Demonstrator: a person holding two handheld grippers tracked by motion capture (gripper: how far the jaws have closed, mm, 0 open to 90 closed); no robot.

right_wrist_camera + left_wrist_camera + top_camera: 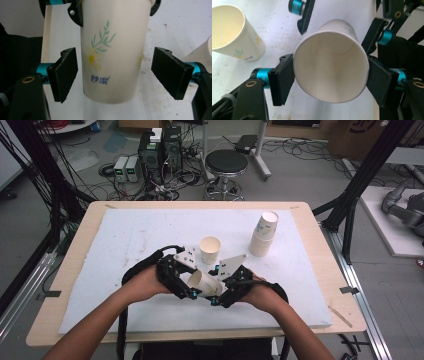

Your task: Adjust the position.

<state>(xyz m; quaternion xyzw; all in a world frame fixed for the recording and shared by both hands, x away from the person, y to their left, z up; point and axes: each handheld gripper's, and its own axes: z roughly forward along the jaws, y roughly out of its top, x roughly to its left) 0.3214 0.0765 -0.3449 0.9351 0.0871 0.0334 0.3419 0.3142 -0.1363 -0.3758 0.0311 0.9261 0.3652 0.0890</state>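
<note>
Paper cup [205,283], lying tilted above the white foam mat [125,240] between my two hands, near the table's front edge. My left gripper [184,287] clamps the cup at its open rim: in the left gripper view both black pads [284,78] press on opposite sides of the rim [330,62], and the mouth faces that camera. My right gripper [216,299] meets the cup from its closed end; in the right gripper view the cup's base [110,96] sits between my jaws, which stand apart from the wall on both sides, a gap showing at each pad [65,72], so this gripper holds nothing. The cup wall bears a green sprig, a yellow flower and blue lettering [100,80]. A second paper cup [210,250] stands upright on the mat just beyond my hands; a stack of paper cups [264,234] stands farther right, well apart
</note>
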